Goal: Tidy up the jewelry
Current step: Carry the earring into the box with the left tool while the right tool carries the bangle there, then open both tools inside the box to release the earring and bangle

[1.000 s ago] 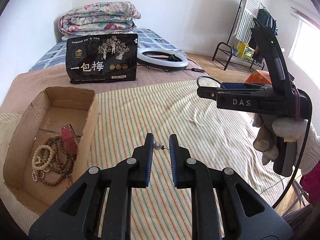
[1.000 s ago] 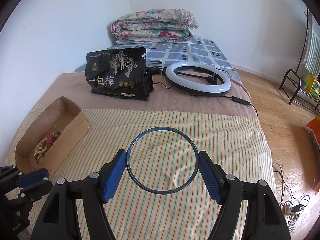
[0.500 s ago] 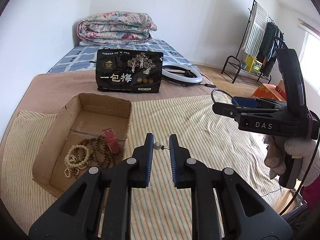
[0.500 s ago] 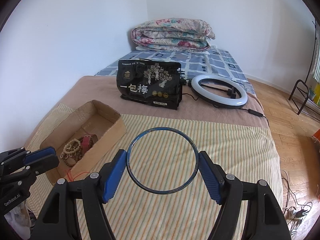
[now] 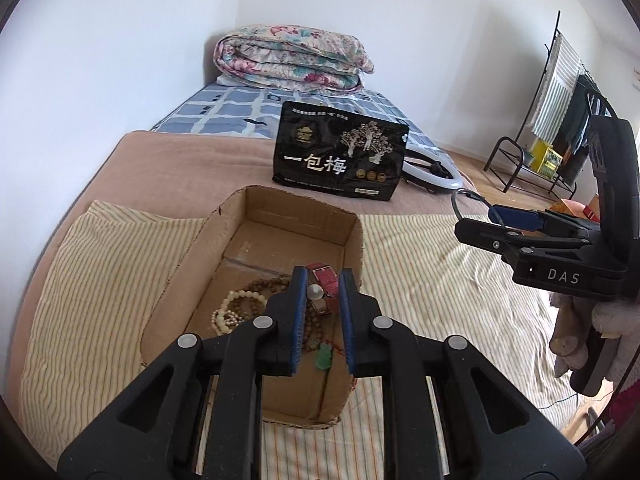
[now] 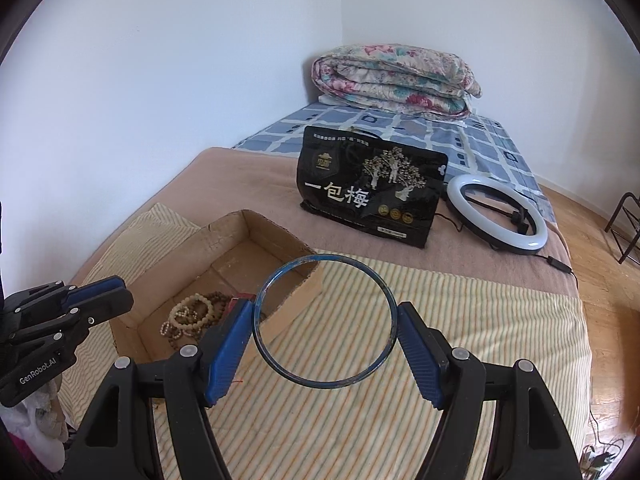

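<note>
An open cardboard box (image 5: 224, 236) lies on the striped cloth and holds bead bracelets (image 5: 240, 304), a red strap (image 5: 326, 278) and a green pendant (image 5: 323, 356). My left gripper (image 5: 322, 292) hangs over the box, narrowly closed on a small pearl piece (image 5: 315, 291) that sits against its left pad. My right gripper (image 6: 325, 322) is shut on a thin blue bangle (image 6: 384, 292), held above the cloth just right of the box (image 6: 224, 236). The right gripper also shows in the left wrist view (image 5: 520, 236), and the left gripper shows in the right wrist view (image 6: 80, 300).
A black snack bag (image 6: 372, 188) stands behind the box, with a ring light (image 6: 496, 216) beside it. A folded floral quilt (image 6: 394, 80) lies at the head of the bed. A clothes rack (image 5: 560, 120) stands on the wooden floor to the right.
Both grippers have moved left toward the box. The left gripper now hangs over the box with the pearl piece still in it. The right still holds the bangle.
</note>
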{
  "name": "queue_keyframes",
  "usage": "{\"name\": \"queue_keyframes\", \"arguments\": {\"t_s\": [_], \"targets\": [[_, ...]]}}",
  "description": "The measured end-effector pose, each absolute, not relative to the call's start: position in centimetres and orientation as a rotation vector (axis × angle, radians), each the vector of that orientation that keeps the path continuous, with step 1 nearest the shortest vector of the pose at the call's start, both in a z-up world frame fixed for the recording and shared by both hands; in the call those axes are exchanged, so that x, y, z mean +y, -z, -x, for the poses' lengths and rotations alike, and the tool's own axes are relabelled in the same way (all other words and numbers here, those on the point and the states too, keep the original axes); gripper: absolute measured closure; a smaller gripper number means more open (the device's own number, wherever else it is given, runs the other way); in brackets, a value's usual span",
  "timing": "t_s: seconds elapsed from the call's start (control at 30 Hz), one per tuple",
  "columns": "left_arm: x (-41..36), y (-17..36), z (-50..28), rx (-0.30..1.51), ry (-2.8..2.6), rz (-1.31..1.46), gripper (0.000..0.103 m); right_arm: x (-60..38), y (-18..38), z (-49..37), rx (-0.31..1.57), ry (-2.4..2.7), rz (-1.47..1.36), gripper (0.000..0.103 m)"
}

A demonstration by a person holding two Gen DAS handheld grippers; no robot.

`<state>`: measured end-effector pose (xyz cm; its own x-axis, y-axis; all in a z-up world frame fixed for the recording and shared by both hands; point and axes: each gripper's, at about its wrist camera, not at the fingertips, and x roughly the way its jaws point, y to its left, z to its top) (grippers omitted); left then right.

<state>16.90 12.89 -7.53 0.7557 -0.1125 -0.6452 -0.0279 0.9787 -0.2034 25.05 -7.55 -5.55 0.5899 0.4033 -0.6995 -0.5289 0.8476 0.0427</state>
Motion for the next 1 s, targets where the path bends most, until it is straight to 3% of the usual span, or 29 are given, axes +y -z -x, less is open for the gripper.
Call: {"name": "queue_keyframes", "arguments": {"t_s": [1.0], "targets": [[16.4,7.6,-17.6,0.729,-0.048,0.245,0.088,1.9,7.7,-29.0,0.804,-0.618,0.214,0.028]]}}
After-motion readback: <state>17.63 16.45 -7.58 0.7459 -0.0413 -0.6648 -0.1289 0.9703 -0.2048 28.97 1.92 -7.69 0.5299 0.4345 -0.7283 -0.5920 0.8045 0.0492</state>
